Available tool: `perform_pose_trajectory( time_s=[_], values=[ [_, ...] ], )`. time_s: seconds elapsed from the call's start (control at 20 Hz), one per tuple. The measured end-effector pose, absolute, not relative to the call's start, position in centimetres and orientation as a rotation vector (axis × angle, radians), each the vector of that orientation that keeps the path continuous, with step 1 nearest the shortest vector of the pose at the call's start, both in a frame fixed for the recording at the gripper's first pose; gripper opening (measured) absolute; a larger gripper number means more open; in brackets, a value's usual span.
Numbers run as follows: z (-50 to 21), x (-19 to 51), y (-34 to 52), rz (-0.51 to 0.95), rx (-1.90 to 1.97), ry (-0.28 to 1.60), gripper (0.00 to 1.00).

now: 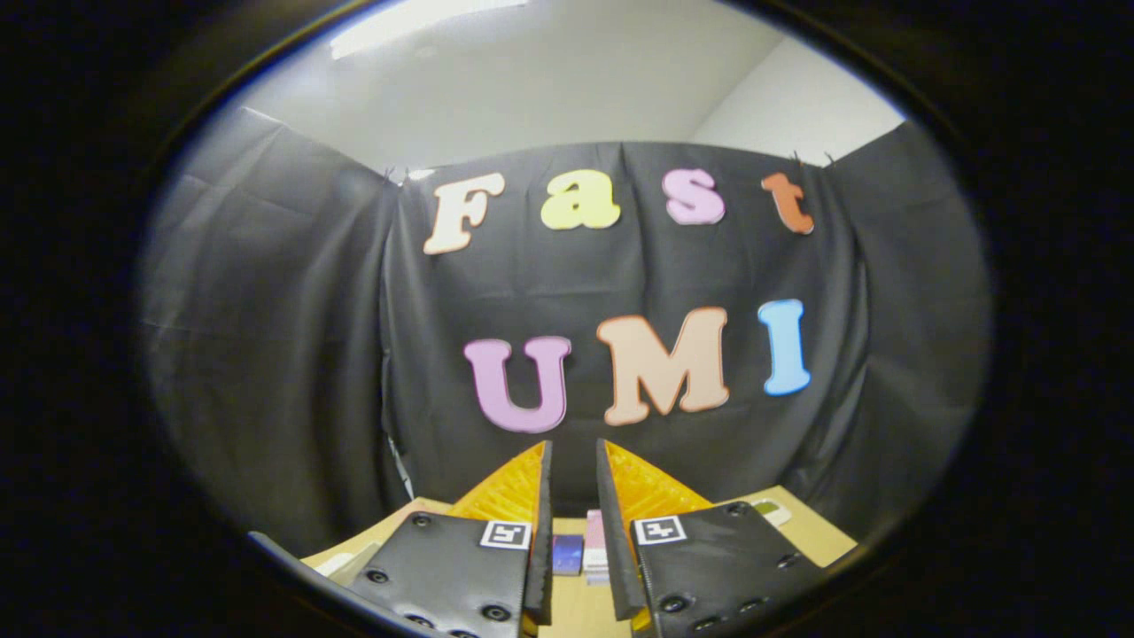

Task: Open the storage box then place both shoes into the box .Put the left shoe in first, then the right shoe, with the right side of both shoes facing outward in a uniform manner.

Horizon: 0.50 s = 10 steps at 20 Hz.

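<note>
Two jaws of the gripper (573, 461) slightly apart, empty, level above the wooden table (802, 523).

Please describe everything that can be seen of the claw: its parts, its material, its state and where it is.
The claw has two orange fingers with a ribbed, plastic-looking outer face and dark flat inner pads. Each finger is fixed on a black bolted plate carrying a small square black-and-white marker. The fingers stand parallel with a narrow gap between them, holding nothing, so the claw is open. It points level towards the booth wall, above a light wooden table. In the gap, small pink and blue things lie on the table, too small to identify.
</note>
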<state>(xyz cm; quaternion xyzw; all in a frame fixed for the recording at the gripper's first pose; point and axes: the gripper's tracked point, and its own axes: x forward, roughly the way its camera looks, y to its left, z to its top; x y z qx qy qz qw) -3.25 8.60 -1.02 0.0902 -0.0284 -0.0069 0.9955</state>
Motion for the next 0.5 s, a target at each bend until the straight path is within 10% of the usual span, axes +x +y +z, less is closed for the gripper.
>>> perform_pose_trajectory(
  time_s=[0.5],
  values=[
    [7.3, -3.4, 5.1, -0.030, 0.145, -0.204, 0.28]
  ],
)
